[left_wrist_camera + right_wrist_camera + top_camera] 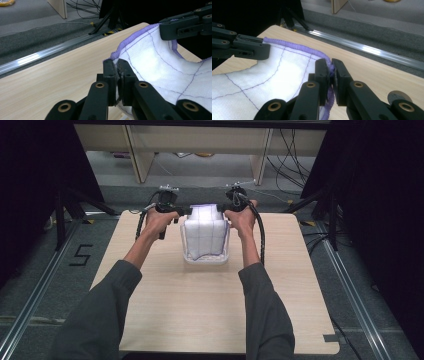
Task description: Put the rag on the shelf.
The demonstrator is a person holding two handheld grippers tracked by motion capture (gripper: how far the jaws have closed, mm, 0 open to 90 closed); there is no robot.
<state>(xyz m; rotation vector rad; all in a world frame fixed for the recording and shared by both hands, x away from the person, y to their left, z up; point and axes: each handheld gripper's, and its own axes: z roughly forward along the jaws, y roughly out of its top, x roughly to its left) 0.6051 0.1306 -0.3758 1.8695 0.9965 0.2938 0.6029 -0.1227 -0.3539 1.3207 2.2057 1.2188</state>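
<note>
A white quilted cloth [205, 232] with purple stitching and a purple hem hangs stretched between my two grippers over the far middle of the table. Its lower part rests in a white basket [206, 261]. My left gripper [181, 212] is shut on the cloth's left top corner; in the left gripper view the jaws [117, 68] pinch the cloth [155, 65] at its hem. My right gripper [226, 209] is shut on the right top corner, its jaws [331, 67] clamped on the purple hem [294, 47]. Each gripper view shows the other gripper [186, 25] [240, 47] farther along the hem.
The light wooden table [200, 310] has bare room in front of and beside the basket. Black stands [70, 205] and dark curtains flank it. A metal rail [30, 310] runs along the floor at left; cables [290, 155] and wooden furniture legs [140, 155] lie beyond.
</note>
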